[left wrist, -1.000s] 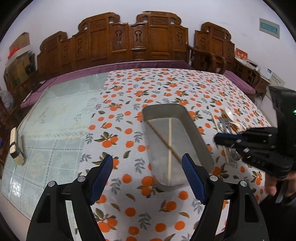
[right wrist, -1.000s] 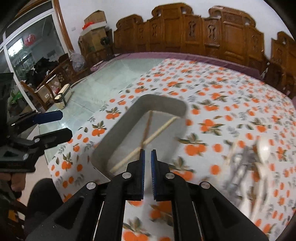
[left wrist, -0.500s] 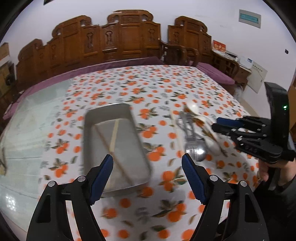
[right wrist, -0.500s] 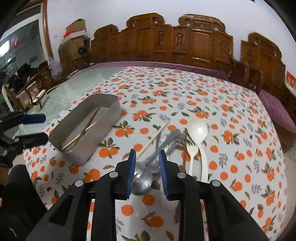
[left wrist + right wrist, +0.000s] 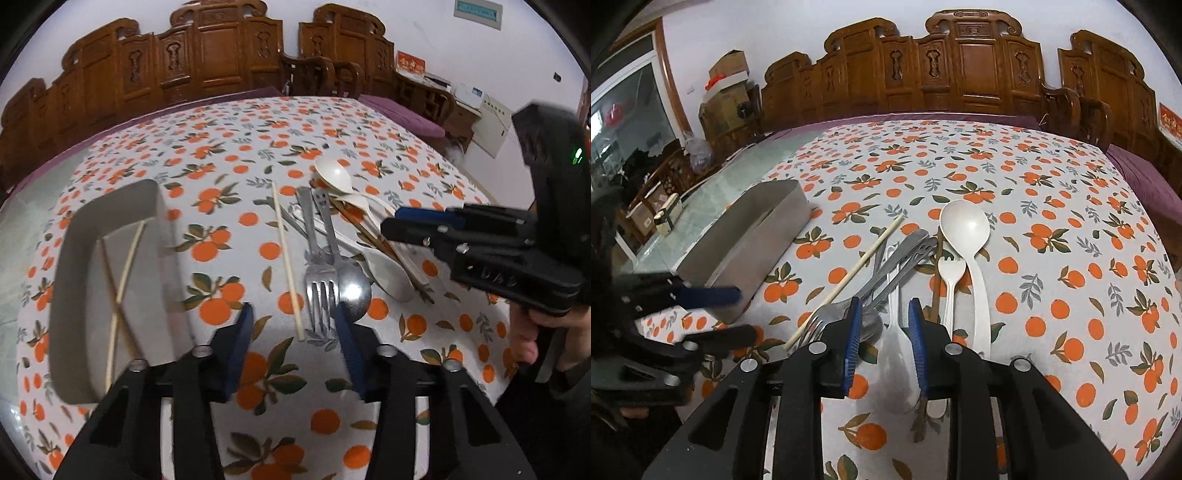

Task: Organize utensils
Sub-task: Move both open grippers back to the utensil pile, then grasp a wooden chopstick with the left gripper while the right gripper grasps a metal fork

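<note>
Left gripper (image 5: 295, 328) jaws closing, empty, over the fork (image 5: 320, 291). Right gripper (image 5: 884, 325) jaws part open, empty, right of fork. Tray (image 5: 70, 295) lies left of it.

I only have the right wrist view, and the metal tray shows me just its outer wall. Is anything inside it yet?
Observer: Yes. The left wrist view looks into the tray: two chopsticks lie crossed on its floor.
Operator: And what lies between the left gripper's fingers?
Observer: The left gripper is closing above the cloth. The tip of the light chopstick and the tines of the fork lie between its fingers. I cannot tell whether a pad touches either.
</note>
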Motion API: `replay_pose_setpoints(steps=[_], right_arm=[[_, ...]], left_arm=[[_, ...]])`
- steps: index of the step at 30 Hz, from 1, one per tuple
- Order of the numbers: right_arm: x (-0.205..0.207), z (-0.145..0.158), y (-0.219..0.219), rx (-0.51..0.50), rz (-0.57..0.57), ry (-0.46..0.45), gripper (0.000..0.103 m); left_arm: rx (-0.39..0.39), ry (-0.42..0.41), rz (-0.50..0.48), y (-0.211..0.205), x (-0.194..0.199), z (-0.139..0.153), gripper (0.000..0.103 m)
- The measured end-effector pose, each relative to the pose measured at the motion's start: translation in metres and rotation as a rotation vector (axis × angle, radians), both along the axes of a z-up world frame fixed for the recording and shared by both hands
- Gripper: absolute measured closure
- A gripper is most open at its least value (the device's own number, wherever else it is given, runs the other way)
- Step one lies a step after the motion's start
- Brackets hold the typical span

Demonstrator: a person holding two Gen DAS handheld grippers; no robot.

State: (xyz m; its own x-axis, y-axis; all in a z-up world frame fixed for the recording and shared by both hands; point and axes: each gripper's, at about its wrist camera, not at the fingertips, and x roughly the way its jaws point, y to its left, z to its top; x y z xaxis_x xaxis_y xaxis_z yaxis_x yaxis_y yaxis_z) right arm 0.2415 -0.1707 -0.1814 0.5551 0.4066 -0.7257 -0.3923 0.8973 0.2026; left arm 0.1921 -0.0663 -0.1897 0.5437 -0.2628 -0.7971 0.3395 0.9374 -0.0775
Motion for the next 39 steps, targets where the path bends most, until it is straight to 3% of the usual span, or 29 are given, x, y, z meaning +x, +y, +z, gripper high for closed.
replay_pose_setpoints(steps=[13,27,29,32,39], right_arm=[[0.003,0.004,0.005,0.015,0.013,-0.002,0.075],[0.002,-0.003,0.007,-0.005,0.009,0.007,0.075],[0.003,-0.004,0.007,-0.004,0.010,0.009,0.075],[0.003,-0.006,0.007,-0.008,0.009,0.014,0.075],[0.000,-0.005,0.014,0.036,0.025,0.013,0.075]], left_arm=[[0.038,0.059,0.000,-0.015,0.016,-0.035,0.093],[0.047,0.036,0.019,-0.013,0.023,-0.040,0.092],[0.044,0.037,0.023,-0.011,0.024,-0.040,0.098],[0.006,0.059,0.026,-0.007,0.025,-0.039,0.099],[-0.037,0.003,0.047,0.006,0.018,-0.015,0.099]])
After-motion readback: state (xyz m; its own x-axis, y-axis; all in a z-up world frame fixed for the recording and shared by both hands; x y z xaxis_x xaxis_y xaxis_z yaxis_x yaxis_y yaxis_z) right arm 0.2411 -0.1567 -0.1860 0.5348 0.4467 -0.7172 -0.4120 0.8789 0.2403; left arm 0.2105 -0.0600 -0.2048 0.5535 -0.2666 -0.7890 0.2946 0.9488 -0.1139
